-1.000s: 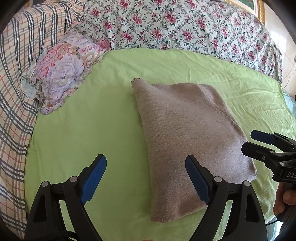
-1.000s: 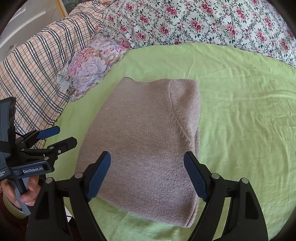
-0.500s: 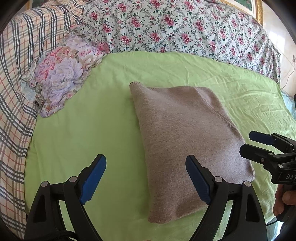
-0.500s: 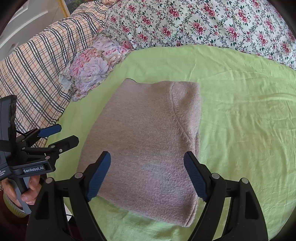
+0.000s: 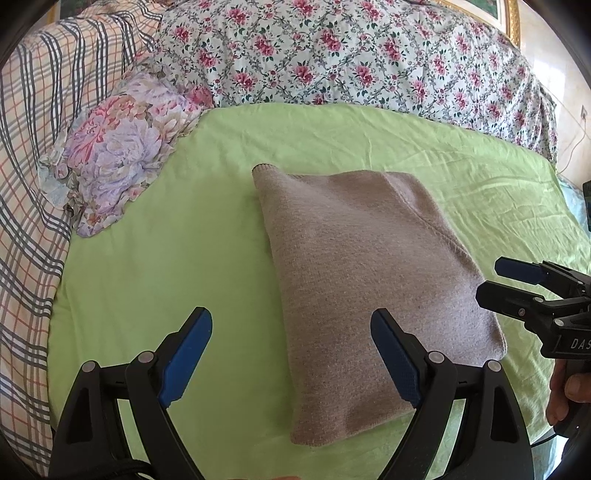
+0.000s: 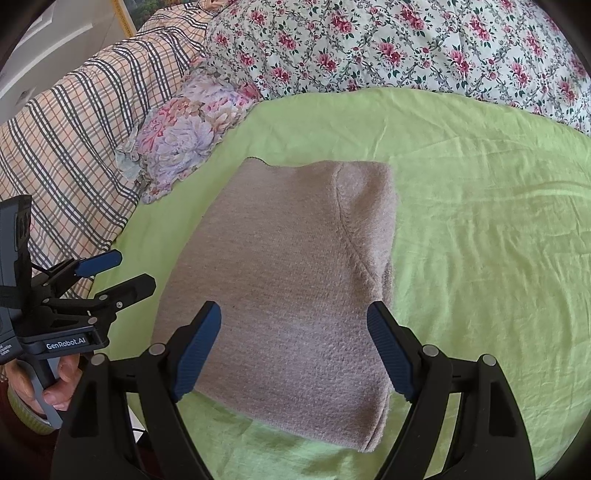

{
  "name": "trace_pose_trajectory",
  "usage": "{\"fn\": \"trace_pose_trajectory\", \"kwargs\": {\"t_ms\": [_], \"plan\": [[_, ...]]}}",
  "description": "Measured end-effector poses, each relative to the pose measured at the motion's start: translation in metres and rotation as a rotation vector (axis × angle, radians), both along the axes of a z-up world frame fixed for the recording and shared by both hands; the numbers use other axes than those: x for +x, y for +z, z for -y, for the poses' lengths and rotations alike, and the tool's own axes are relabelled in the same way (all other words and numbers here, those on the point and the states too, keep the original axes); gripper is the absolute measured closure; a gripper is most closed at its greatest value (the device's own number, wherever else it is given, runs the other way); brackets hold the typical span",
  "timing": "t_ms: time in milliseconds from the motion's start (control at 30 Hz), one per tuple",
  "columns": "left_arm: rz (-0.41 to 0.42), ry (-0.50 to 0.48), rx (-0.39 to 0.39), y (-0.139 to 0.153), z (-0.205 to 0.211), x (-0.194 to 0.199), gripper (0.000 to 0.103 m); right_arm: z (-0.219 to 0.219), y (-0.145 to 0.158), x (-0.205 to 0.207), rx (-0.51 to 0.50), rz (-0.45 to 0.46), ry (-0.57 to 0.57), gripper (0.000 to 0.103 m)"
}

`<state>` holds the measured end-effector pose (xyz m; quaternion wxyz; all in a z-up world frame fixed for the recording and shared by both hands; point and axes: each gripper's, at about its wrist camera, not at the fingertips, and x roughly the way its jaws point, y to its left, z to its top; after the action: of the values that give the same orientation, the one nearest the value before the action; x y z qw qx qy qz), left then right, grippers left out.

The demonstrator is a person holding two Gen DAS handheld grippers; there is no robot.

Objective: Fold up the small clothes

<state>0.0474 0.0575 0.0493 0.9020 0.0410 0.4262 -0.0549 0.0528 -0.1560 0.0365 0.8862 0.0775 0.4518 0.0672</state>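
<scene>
A beige-brown knitted garment [image 5: 362, 266] lies folded into a flat rectangle on the green sheet [image 5: 155, 266]; it also shows in the right wrist view [image 6: 291, 280]. My left gripper [image 5: 291, 354] is open and empty, hovering above the garment's near left edge. My right gripper [image 6: 293, 350] is open and empty above the garment's near edge. The right gripper shows at the right in the left wrist view [image 5: 517, 284]. The left gripper shows at the left in the right wrist view [image 6: 110, 273]. Neither touches the cloth.
A purple and pink floral pillow [image 5: 118, 147] lies at the sheet's far left. A plaid blanket [image 5: 26, 177] runs along the left. A rose-patterned quilt [image 5: 351, 55] lies along the back. A gold picture frame [image 5: 511, 14] is at the far right.
Both grippers have drawn back and up slightly, so the folded garment sits a little lower and farther in view. Both stay open; the garment has not moved.
</scene>
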Motion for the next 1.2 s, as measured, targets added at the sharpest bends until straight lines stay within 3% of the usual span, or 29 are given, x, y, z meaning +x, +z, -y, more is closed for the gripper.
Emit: {"fn": "trace_pose_trajectory", "kwargs": {"t_ms": [1200], "plan": [[-0.016,-0.013,0.008,-0.002,0.005,0.021,0.015,-0.007,0.003,0.012,0.0,0.006,0.012,0.021]]}}
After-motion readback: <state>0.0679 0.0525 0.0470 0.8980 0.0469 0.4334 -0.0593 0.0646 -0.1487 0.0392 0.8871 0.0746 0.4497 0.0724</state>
